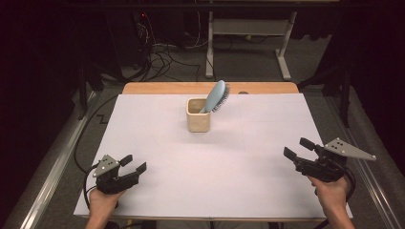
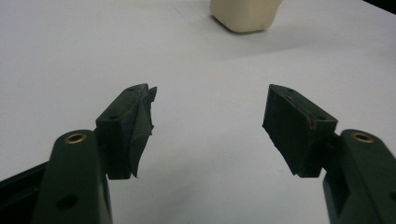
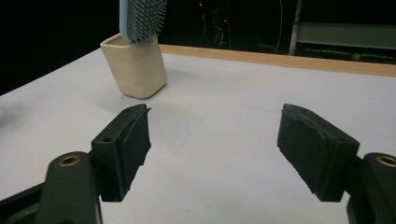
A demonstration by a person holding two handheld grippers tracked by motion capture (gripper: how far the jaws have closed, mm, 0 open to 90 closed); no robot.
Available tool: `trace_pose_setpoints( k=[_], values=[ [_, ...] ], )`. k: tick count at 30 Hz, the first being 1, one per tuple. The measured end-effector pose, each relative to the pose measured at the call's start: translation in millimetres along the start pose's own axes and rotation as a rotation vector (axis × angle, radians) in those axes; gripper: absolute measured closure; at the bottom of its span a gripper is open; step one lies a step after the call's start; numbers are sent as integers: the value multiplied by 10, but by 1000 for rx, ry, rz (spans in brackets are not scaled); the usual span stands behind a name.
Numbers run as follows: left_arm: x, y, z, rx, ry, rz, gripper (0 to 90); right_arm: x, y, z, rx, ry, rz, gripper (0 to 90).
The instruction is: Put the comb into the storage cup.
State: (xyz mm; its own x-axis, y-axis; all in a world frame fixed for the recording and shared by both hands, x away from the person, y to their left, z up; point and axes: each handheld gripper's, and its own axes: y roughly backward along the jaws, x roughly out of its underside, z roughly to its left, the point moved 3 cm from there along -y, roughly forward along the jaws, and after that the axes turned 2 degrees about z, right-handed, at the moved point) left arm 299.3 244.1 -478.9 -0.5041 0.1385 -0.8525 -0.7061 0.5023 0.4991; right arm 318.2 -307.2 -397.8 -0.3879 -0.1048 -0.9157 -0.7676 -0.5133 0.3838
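Observation:
A cream square cup stands upright toward the far middle of the white table. A light blue hairbrush leans in it, bristled head up and tilted right. My left gripper rests low at the near left, open and empty; the cup's base lies far ahead of its jaws. My right gripper hovers at the near right, open with nothing between the pads. Beyond its left jaw stand the cup and the brush head.
A wooden strip edges the table's far side. Beyond it stand a white desk frame and a tangle of cables on the floor. Metal rails run along both table sides.

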Motion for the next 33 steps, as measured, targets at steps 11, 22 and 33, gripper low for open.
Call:
trace_pose_setpoints(
  k=[11, 22, 33],
  values=[
    [-1, 1, -2, 2, -2, 0, 333, 66, 37, -2, 5, -7, -6, 258],
    [-1, 1, -4, 3, -1, 0, 333, 138, 59, -14, 9, -16, -6, 257],
    [-2, -2, -7, 6, -4, 1, 333, 219, 88, -27, 18, -25, -16, 257]
  ],
)
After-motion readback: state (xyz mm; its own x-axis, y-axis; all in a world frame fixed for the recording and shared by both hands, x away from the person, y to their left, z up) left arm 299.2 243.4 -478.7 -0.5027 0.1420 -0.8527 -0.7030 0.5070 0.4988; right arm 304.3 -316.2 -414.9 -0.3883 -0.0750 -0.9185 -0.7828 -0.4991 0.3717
